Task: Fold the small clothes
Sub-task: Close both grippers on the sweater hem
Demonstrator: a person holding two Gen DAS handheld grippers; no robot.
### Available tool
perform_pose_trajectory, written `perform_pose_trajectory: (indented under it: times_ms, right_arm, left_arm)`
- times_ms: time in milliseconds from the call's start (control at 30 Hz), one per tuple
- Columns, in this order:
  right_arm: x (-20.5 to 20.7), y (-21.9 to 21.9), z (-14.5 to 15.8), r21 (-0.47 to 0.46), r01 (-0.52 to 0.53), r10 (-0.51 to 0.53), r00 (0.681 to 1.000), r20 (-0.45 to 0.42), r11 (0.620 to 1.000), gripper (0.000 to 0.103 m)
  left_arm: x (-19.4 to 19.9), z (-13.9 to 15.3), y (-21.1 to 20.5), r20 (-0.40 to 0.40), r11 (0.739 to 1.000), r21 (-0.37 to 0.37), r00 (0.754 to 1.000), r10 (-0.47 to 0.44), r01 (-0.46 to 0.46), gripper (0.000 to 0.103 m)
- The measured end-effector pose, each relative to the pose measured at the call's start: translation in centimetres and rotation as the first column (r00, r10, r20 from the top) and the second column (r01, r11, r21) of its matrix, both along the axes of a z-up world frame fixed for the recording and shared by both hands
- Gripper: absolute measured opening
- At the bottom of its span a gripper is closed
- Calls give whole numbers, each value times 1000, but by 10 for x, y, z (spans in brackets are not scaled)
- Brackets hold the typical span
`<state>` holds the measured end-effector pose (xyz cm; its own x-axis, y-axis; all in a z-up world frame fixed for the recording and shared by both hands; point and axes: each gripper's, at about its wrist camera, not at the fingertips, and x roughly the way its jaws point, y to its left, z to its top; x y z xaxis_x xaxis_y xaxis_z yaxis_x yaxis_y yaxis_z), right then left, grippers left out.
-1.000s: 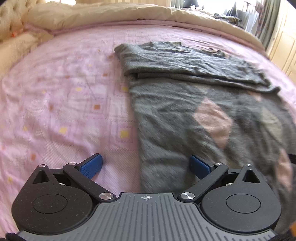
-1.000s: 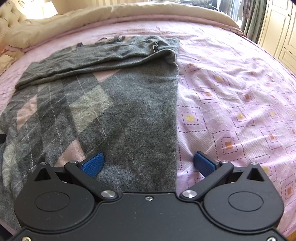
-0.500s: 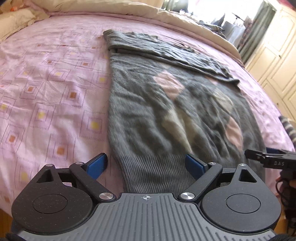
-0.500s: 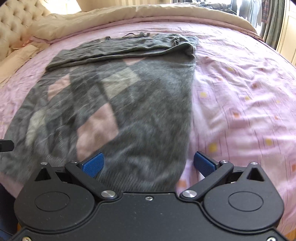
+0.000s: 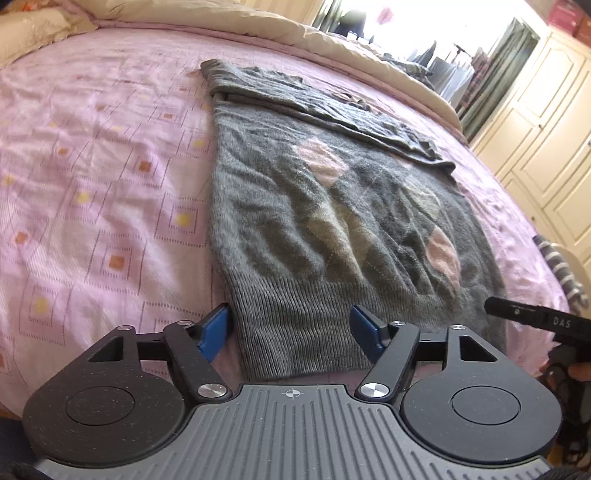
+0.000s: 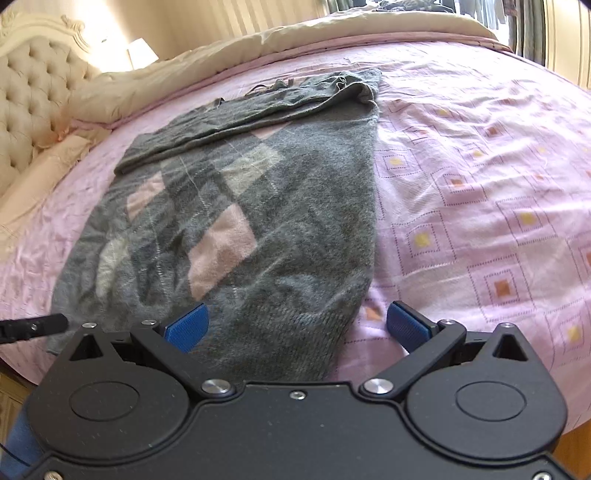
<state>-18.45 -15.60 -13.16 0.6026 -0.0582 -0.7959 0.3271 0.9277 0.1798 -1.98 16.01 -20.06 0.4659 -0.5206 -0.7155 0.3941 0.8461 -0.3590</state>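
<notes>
A grey knit sweater [image 5: 332,229] with pink and beige diamonds lies flat on the pink bedspread [image 5: 92,192], its sleeves folded across the far end. My left gripper [image 5: 290,326] stands open over the left corner of the ribbed hem, its blue pads either side of the knit. In the right wrist view the same sweater [image 6: 236,229] fills the middle, and my right gripper [image 6: 297,326] is open over the hem's right corner. The right gripper's body [image 5: 535,319] shows at the right edge of the left wrist view.
A beige duvet [image 5: 280,33] is bunched along the far side of the bed. A tufted headboard [image 6: 33,96] and pillows stand at the left in the right wrist view. Cream wardrobe doors [image 5: 546,122] line the right. The bed's near edge runs under both grippers.
Both grippers have drawn back from the middle of the sweater to its ribbed hem at the near edge of the bed. They stayed open throughout.
</notes>
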Motion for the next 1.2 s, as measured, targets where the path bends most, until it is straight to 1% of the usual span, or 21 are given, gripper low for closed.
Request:
perform_pose_trajectory:
  times_ms: [167, 200, 233, 267, 300, 333, 400, 433, 467, 500, 533, 567, 600, 667, 767, 833, 1033, 1133, 1200]
  right_arm:
    - [-9, 4, 1, 56, -7, 5, 999, 32, 998, 102]
    - [-10, 4, 0, 64, -4, 2, 999, 39, 998, 101]
    - [-11, 4, 0, 69, 0, -3, 999, 47, 998, 98]
    - [-12, 4, 0, 73, 4, -8, 999, 53, 997, 94]
    - [-13, 3, 1, 76, 6, -10, 998, 59, 997, 85]
    - [-13, 2, 1, 79, 10, -15, 998, 61, 997, 77]
    - [-15, -1, 1, 88, 26, -32, 997, 66, 996, 68]
    - [-16, -3, 1, 92, 37, -43, 997, 68, 995, 63]
    - [-17, -5, 0, 93, 44, -51, 996, 73, 995, 60]
    - [-18, -6, 0, 92, 53, -60, 996, 73, 994, 50]
    - [-19, -7, -1, 90, 64, -70, 995, 68, 994, 33]
    - [-19, -9, -2, 95, 75, -81, 995, 63, 993, 22]
    - [-20, -11, -4, 114, 82, -89, 994, 57, 990, 15]
    - [-22, -13, -6, 145, 96, -107, 992, 69, 985, 15]
    - [-24, -13, -4, 153, 102, -116, 990, 85, 983, 13]
    - [-27, -12, 0, 165, 101, -121, 986, 116, 981, 13]
    - [-25, -19, 24, 233, 117, -167, 963, 211, 965, 13]
    - [-16, -25, 42, 260, 107, -179, 945, 272, 960, 12]
    - [-6, -31, 54, 261, 99, -181, 933, 310, 960, 12]
  left_arm:
    - [2, -2, -1, 3, 1000, -26, 1000, 7, -7, 67]
    - [3, -2, -1, 4, 999, -34, 1000, 9, -9, 65]
    - [4, -2, -1, 5, 999, -40, 1000, 10, -10, 63]
    - [5, -2, -1, 6, 999, -41, 1000, 13, -13, 58]
    - [5, -2, 0, 8, 999, -40, 1000, 18, -18, 50]
    - [5, -2, 1, 9, 999, -40, 1000, 21, -20, 46]
    - [7, -4, 5, 2, 999, -45, 1000, 28, -28, 30]
    - [7, -5, 7, -1, 998, -47, 999, 35, -35, 27]
    - [8, -6, 9, -4, 998, -49, 999, 41, -41, 20]
    - [9, -6, 10, -5, 998, -48, 999, 45, -46, 14]
    - [9, -7, 11, -6, 998, -50, 999, 48, -48, 12]
    - [9, -8, 13, -7, 997, -58, 999, 49, -50, 6]
    - [10, -9, 14, -12, 996, -69, 999, 52, -53, 5]
    - [10, -9, 15, -14, 993, -93, 997, 69, -70, 5]
    - [8, -6, 16, 4, 989, -121, 996, 88, -87, 4]
    - [8, 1, 16, 20, 985, -148, 995, 94, -90, 4]
    - [20, 36, 17, 72, 969, -229, 992, 107, -88, 4]
    - [32, 56, 15, 107, 960, -267, 988, 111, -79, 4]
    - [43, 71, 12, 140, 957, -282, 984, 113, -70, 4]
